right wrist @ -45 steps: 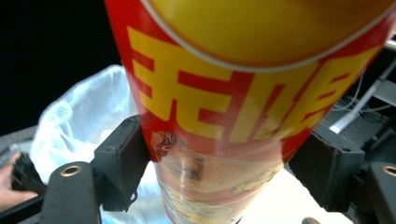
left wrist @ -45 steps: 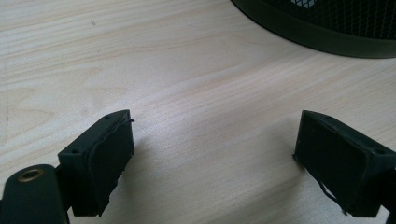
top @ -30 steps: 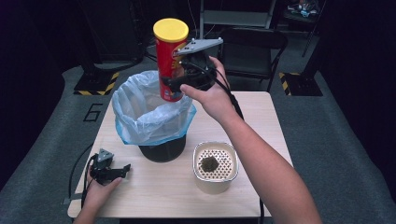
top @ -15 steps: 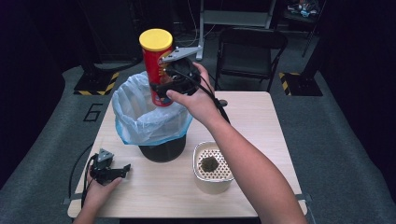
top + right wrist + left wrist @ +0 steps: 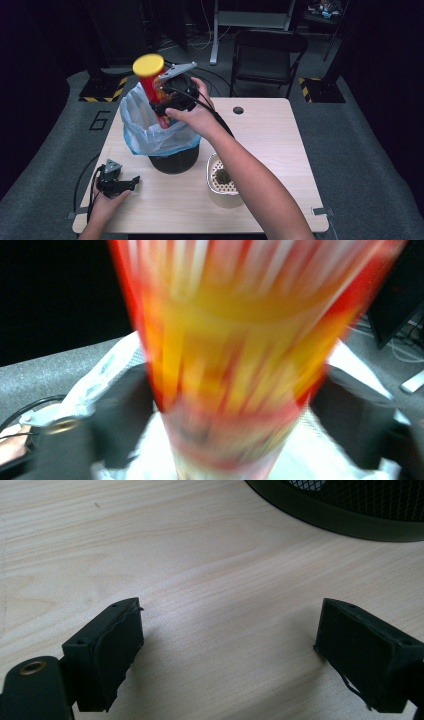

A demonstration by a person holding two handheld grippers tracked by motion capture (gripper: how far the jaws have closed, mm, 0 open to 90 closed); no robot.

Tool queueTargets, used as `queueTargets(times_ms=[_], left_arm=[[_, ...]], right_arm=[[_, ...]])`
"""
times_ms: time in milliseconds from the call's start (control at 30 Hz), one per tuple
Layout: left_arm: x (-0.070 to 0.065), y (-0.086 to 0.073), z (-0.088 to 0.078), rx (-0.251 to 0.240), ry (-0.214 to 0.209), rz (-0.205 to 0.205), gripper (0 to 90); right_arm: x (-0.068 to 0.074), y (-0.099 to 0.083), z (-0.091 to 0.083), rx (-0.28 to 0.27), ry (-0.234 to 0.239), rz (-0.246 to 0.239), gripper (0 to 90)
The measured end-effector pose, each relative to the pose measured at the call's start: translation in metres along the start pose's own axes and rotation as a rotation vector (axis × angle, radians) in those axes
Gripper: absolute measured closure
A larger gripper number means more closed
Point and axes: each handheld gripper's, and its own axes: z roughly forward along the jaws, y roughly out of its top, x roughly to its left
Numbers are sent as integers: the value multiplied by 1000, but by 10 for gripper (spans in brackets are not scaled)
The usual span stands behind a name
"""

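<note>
A red chip can [image 5: 154,92] with a yellow lid stands tilted over the black bin, whose blue bag [image 5: 150,135] hangs over the rim; the can's lower end dips into the bag's mouth. My right gripper [image 5: 167,102] is around the can's middle. Its jaws have just been opening, and the can [image 5: 240,365] streaks between them with a gap on each side, so the pads do not press it. My left gripper [image 5: 125,182] rests on the table [image 5: 280,150] left of the bin, open and holding nothing [image 5: 227,640].
A white perforated cup [image 5: 222,177] with something dark inside stands just right of the bin. The bin's black mesh base [image 5: 340,515] sits close ahead of the left jaws. A black chair [image 5: 267,55] stands beyond the table's far edge.
The right hand has carried the can left and down, from high above the bin into the bag's mouth. The can now tilts more. The left gripper has not moved.
</note>
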Motion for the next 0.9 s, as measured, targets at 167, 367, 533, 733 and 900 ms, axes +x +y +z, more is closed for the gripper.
queueTargets(times_ms=[167,367,533,733,900], left_arm=[[0,1,0,5,-8,10,116],[0,0,0,0,-10,7,115],[-1,0,0,1,-14,0,115],[0,0,0,1,-9,10,115],[0,0,0,-4,-6,12,115]], right_arm=[[4,-4,4,15,9,-30,135],[-2,-10,-10,-18,4,-30,150],[-14,-19,-28,-40,9,-14,184],[-32,-33,-61,-68,-9,20,217],[-49,-51,-83,-74,-38,23,226]])
